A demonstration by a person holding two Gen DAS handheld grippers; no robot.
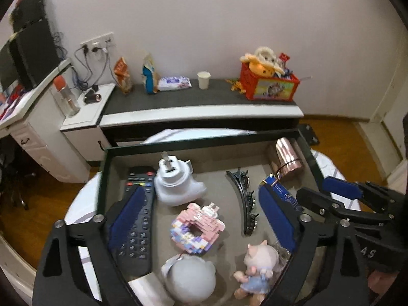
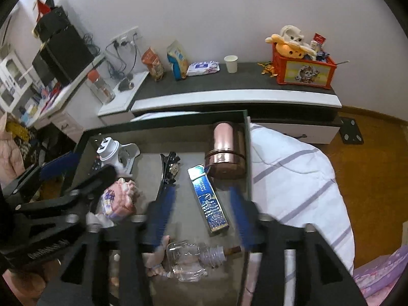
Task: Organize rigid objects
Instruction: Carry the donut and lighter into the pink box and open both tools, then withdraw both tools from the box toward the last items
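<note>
A dark-rimmed tray point(image 1: 204, 141) with a grey floor holds a black remote point(image 1: 139, 219), a white device point(image 1: 176, 183), a pink brick toy point(image 1: 196, 229), a black hair clip point(image 1: 245, 199), a blue box point(image 2: 207, 201), a rose-gold canister point(image 2: 224, 150), a pig doll point(image 1: 257, 262) and a clear glass bottle point(image 2: 188, 260). My left gripper point(image 1: 202, 219) hangs wide open over the brick toy, its left finger above the remote. My right gripper point(image 2: 202, 216) is open with the blue box lying between its pads, untouched. Each gripper also shows at the other view's edge.
The tray rests on white striped bedding point(image 2: 293, 173). Behind it is a low cabinet point(image 1: 204, 112) carrying a red toy crate point(image 1: 270, 86), a paper cup point(image 1: 204, 79) and snack bags. Wooden floor lies to both sides.
</note>
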